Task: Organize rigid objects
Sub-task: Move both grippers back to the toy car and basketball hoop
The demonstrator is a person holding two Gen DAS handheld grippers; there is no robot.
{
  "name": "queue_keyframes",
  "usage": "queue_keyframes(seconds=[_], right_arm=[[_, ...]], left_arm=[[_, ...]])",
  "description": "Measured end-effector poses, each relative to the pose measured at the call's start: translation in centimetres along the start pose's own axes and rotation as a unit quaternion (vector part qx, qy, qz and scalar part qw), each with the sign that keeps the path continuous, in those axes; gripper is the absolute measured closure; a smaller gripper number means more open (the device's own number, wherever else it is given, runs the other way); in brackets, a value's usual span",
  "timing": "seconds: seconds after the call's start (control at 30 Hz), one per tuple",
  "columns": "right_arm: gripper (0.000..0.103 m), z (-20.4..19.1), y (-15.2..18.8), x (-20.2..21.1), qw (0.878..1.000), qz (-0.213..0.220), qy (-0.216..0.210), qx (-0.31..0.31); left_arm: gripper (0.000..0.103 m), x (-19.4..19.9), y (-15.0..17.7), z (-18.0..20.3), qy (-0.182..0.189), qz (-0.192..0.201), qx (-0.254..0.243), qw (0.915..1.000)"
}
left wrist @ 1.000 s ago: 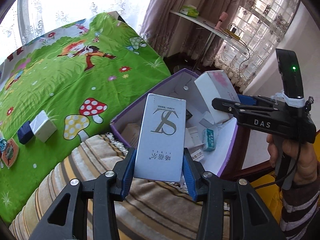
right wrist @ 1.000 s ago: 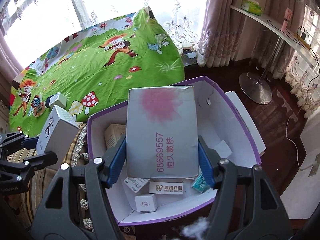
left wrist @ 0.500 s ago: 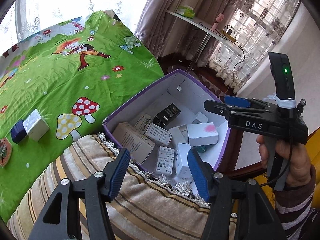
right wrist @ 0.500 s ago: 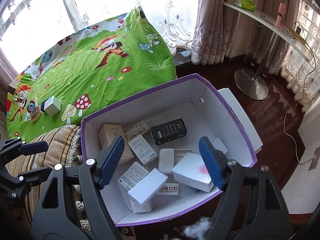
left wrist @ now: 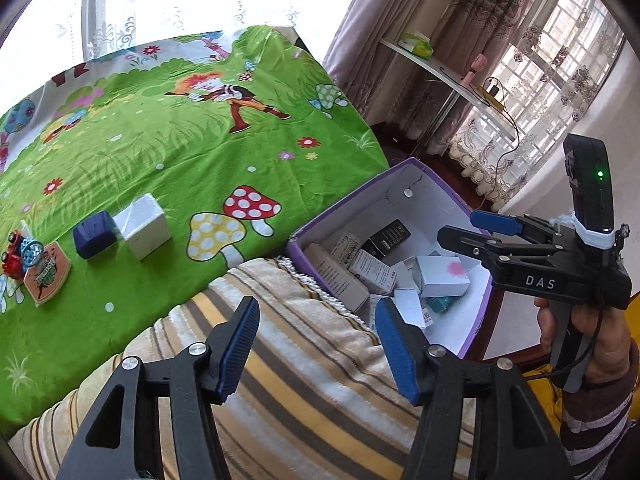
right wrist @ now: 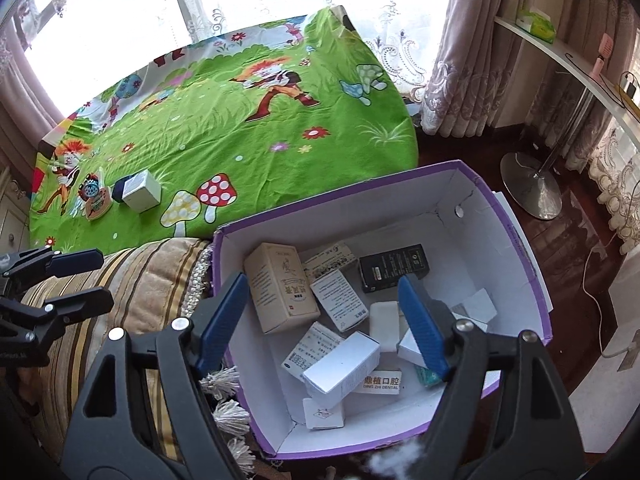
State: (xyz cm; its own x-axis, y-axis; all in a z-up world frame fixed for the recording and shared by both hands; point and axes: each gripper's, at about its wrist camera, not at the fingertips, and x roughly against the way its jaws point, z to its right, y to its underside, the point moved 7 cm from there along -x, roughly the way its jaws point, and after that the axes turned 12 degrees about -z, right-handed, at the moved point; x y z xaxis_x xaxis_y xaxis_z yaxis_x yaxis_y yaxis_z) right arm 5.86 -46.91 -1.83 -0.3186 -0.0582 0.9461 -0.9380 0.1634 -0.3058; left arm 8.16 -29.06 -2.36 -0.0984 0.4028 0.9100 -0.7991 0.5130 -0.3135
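Observation:
A purple cardboard box (right wrist: pixel 320 203) with white inner walls (left wrist: pixel 424 204) stands beside the bed and holds several small cartons. Among them are a white carton with a pink blot (left wrist: pixel 444 276), a plain white carton (right wrist: pixel 342 364), a beige one (right wrist: pixel 280 286) and a black one (right wrist: pixel 394 266). My right gripper (right wrist: pixel 323 286) hangs open above this box with nothing between its blue pads; the left wrist view shows it (left wrist: pixel 462 227) held by a hand. Over the striped cushion, my left gripper (left wrist: pixel 318 312) is open and empty. A white cube carton (left wrist: pixel 140 220) and a dark blue one (left wrist: pixel 95 234) lie on the bed.
The bed carries a green cartoon sheet (left wrist: pixel 200 148), with a toy car and an orange card (left wrist: pixel 46 276) near its left edge. A striped cushion (left wrist: pixel 304 392) with tassels borders the purple box. A round metal stand base (right wrist: pixel 530 188) and a white cable sit on the dark floor at right.
Both grippers opened and let go of their cartons, which now lie in the purple box. Both views have shifted left, showing more of the bed and the cushion.

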Motion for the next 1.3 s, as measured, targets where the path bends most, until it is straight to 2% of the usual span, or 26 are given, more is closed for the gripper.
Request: queue_keyframes(seconds=[0.33, 0.6, 0.9, 1.03, 1.13, 1.3], right_arm=[[0.023, -7.2, -1.2, -0.9, 0.997, -0.009, -0.020, 0.074], [0.023, -14.3, -2.9, -1.9, 0.989, -0.012, -0.048, 0.139], [0.023, -23.9, -4.7, -4.0, 0.971, -0.021, -0.076, 0.224], [0.023, -27.5, -5.7, -5.3, 0.963, -0.028, -0.081, 0.256], [0.023, -30.2, -6.4, -6.2, 0.955, -0.031, -0.087, 0.282], [0.023, -34.4, -7.7, -8.2, 0.945, -0.038, -0.104, 0.307]], left_arm=[[0.042, 2.6, 2.3, -7.8, -0.026, 0.018, 0.063, 0.9975], [0.042, 6.0, 4.2, -15.9, -0.064, 0.040, 0.132, 0.9884], [0.042, 7.9, 4.3, -24.3, -0.106, 0.054, 0.199, 0.9727], [0.042, 7.9, 3.7, -26.7, -0.119, 0.054, 0.205, 0.9700], [0.047, 7.5, 3.2, -28.8, -0.122, 0.048, 0.215, 0.9679], [0.049, 6.7, 1.9, -32.0, -0.113, 0.044, 0.233, 0.9650]])
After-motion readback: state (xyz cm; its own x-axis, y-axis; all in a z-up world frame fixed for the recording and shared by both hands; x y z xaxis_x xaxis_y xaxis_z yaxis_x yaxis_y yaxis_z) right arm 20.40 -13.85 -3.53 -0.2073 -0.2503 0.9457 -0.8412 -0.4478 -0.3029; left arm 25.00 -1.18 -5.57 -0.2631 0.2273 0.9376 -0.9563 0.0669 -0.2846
